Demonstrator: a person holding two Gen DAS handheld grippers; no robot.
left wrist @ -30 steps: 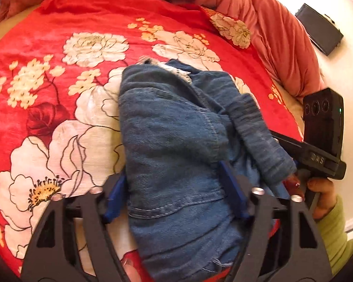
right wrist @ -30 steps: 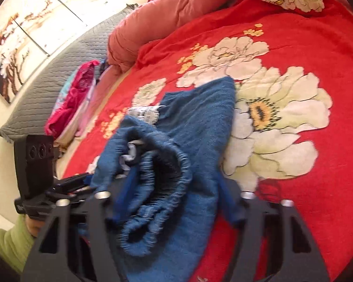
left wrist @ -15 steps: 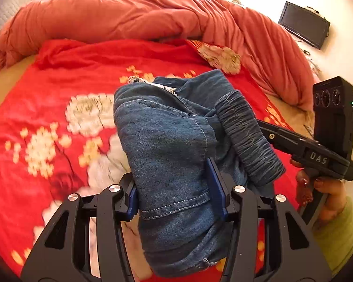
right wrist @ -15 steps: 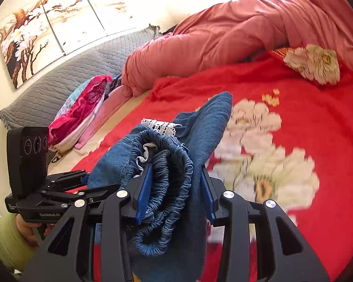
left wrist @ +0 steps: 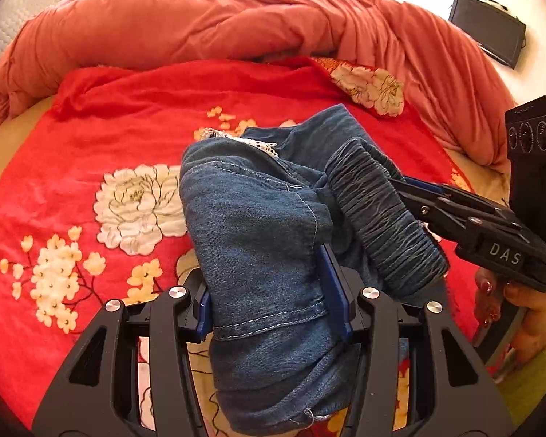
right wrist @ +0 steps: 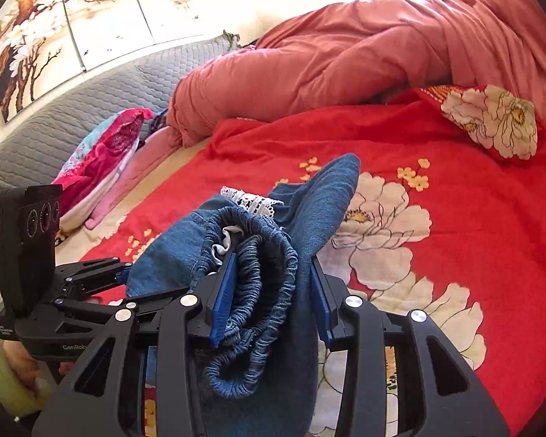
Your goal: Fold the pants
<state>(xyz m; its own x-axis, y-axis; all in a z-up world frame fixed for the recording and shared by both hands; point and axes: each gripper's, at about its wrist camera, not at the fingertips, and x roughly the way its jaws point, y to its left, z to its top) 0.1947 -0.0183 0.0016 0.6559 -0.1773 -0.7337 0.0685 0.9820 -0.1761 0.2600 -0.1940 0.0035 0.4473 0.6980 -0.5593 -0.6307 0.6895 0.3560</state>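
Left hand-held gripper (left wrist: 273, 296): my blue pads are closed on a thick fold of the blue denim pants (left wrist: 258, 255), denim filling the gap between them. Right hand-held gripper (right wrist: 269, 296): likewise clamped, its pads pinching the gathered elastic waistband (right wrist: 258, 284) together with a flat denim layer. From my left wrist view I see the right unit coming in from the right side, its tips buried in the waistband roll, with the operator's hand (left wrist: 520, 306) on its handle.

Surroundings, largest first. Bed covered by a red blanket with large white flowers (left wrist: 102, 167); the bundled pants hang between both grippers, above it, and I cannot tell whether any part touches. Rumpled salmon-pink duvet (right wrist: 364, 51) heaped along the far side. Grey quilted headboard (right wrist: 91, 105) below a painted blossom panel picture (right wrist: 54, 32). Pile of pink and patterned clothes (right wrist: 102, 156) near the headboard. Dark flat screen (left wrist: 487, 29) against the wall. White lace trim (right wrist: 251, 200) pokes from the bundle's top.
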